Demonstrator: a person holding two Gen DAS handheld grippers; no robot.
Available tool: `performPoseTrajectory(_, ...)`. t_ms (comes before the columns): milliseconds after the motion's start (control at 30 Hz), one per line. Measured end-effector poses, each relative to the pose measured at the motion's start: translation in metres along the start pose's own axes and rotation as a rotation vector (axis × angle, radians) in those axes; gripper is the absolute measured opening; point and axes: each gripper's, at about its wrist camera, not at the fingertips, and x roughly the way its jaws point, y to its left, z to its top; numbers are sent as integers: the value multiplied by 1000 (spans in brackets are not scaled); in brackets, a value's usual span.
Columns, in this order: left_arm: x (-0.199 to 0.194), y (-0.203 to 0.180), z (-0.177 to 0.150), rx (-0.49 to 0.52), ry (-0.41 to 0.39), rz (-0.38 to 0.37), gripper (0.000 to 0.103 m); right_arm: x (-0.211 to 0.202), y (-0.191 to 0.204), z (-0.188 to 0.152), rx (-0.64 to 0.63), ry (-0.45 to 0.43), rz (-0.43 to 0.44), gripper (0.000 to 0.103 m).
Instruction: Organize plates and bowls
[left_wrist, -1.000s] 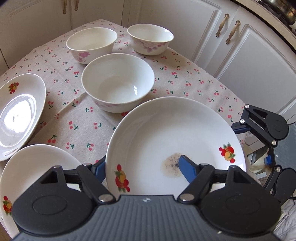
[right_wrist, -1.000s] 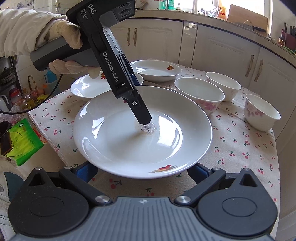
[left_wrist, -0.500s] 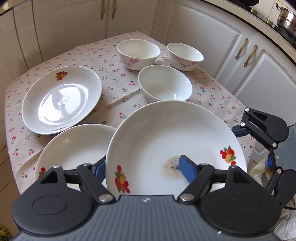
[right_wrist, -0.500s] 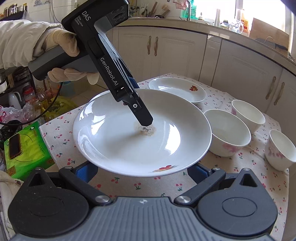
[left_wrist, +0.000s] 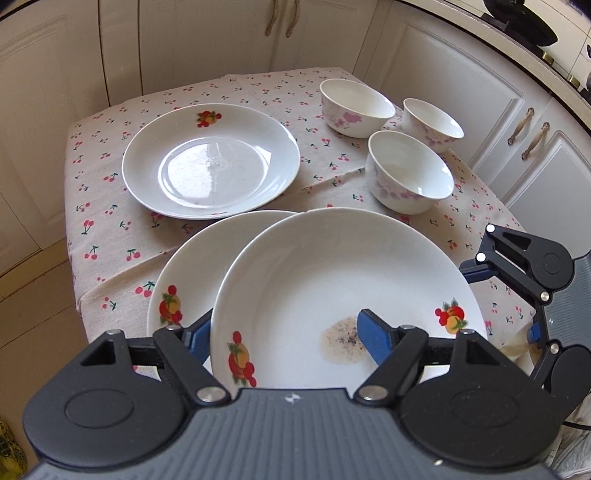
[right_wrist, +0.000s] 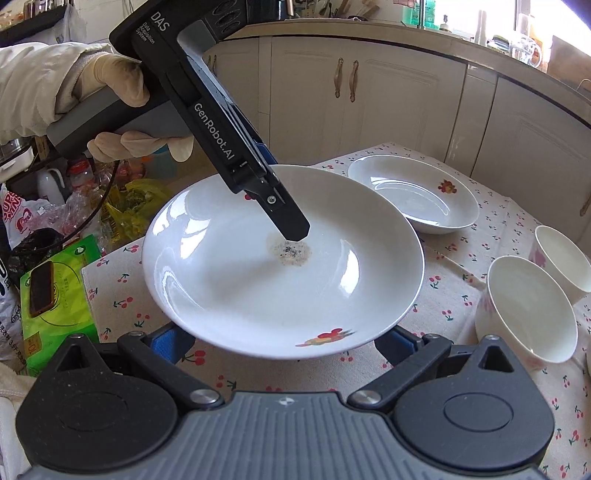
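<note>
My left gripper is shut on the near rim of a white plate with fruit prints and a dirty spot, held in the air above the table. One finger lies on the plate's inside, the other is under the rim. In the right wrist view the same plate hangs in front of my right gripper, whose jaws stand wide apart under the plate's edge. A second plate lies partly under the held one. A third plate lies further back. Three bowls stand at the right.
The table has a cherry-print cloth. White cabinets stand close behind and to the right. Bags and a green package lie on the floor to the left of the table.
The held plate has moved left and up over the second plate. The left camera view has swung, so the bowls sit further right. My right gripper stays open beneath the plate.
</note>
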Motion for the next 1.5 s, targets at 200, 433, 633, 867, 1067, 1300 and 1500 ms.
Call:
performPoseTrajectory(200,8,18,0,-30,0,-9,78,8,-3,12,-10,15,2,103)
performPoseTrajectory(433,19,29,0,-50,8,-17,78,19,-4,17,-22,37,-8,103)
performPoseTrajectory(633,22,32,2,-48,12,-17,77,22,-5,17,-15,43,-8,103)
performPoseTrajectory(867,24,27,6,-6,31,12,78,22,-6,16,-11,36,-13,103)
performPoseTrajectory(1067,25,25,9,-7,49,29,78,20,-5,15,-21,30,-19,103)
performPoseTrajectory(1300,28,21,15,-2,68,51,80,12,-6,12,-3,3,-18,103)
performPoseTrajectory(1500,32,17,22,-2,94,74,84,5,-9,10,17,-29,-11,103)
